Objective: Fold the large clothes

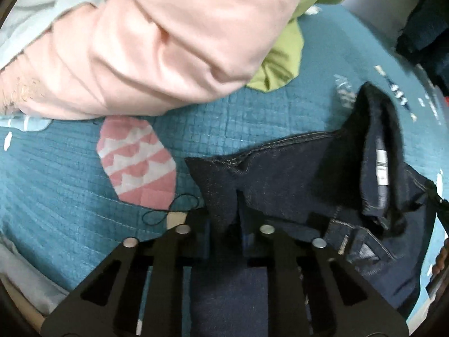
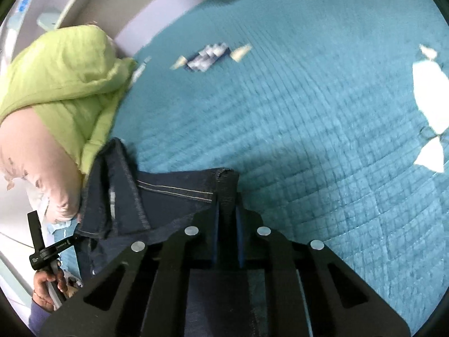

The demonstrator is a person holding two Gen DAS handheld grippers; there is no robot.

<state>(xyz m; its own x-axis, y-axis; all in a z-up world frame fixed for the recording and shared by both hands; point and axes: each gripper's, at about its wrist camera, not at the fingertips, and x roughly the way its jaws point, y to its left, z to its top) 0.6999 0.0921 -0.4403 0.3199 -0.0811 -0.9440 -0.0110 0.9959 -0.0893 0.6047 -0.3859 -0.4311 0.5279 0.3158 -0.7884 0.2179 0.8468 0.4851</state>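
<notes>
1. Slipping is the main risk: the left gripper [image 1: 224, 219] pinches only a corner of the jeans [image 1: 294, 179], and the right gripper [image 2: 227, 213] holds a narrow edge, so heavy denim could pull free.
2. Snagging on the pink garment [image 1: 140, 42] nearby could spoil the fold.
3. Jeans are dark, stiff and crumpled, hanging between both closed jaws just over the blue quilt [image 2: 308, 112].

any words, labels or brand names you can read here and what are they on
No text can be read for certain.
White care label inside the dark jeans: printed lines, too blurred.
Pink garment: faint embroidered script at its left edge, illegible.
Black handle of the other gripper: small white print, too small.
</notes>
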